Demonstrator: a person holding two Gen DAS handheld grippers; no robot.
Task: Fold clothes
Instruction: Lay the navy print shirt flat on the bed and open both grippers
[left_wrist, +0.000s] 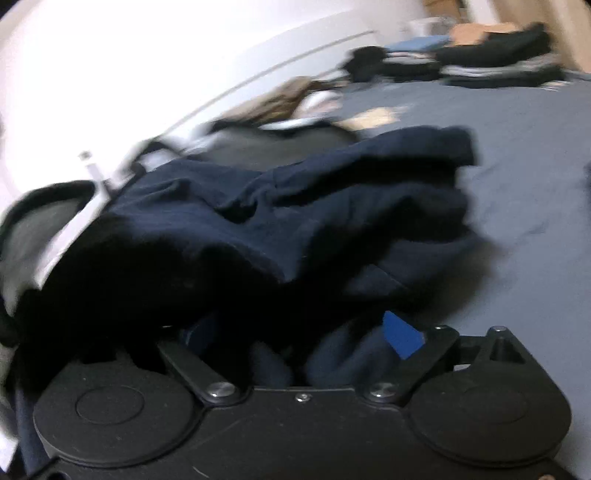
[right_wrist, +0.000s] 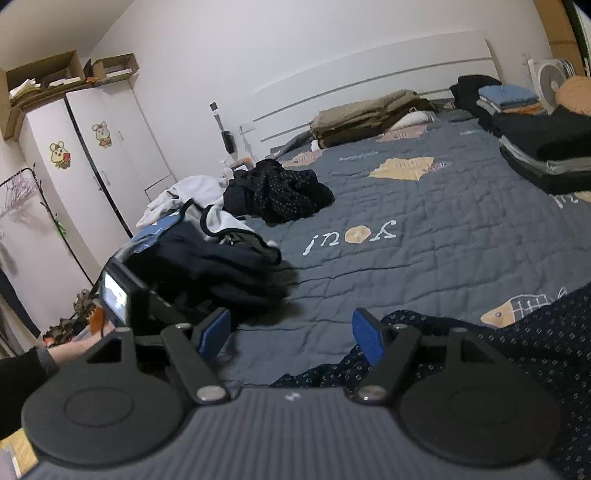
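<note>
In the blurred left wrist view a dark navy garment (left_wrist: 280, 206) lies heaped on the grey-blue quilt (left_wrist: 517, 184). It spills over my left gripper (left_wrist: 291, 332). Its jaws stand wide open with cloth bunched between them; the right blue pad (left_wrist: 400, 336) shows, the left one is buried. The right wrist view shows that same gripper (right_wrist: 122, 295) pushed into the navy garment (right_wrist: 207, 266) at the bed's left edge, held by a person's hand (right_wrist: 70, 349). My right gripper (right_wrist: 291, 336) hovers open over the bare quilt (right_wrist: 406, 236). A dotted navy garment (right_wrist: 517, 350) lies just right of it.
Folded stacks (right_wrist: 535, 147) line the bed's right side by a plush toy (right_wrist: 574, 96). A crumpled dotted dark pile (right_wrist: 280, 192) and white clothes (right_wrist: 184, 195) sit mid-left. Folded brown bedding (right_wrist: 365, 114) lies at the white headboard (right_wrist: 369, 66). A white wardrobe (right_wrist: 92, 155) stands left.
</note>
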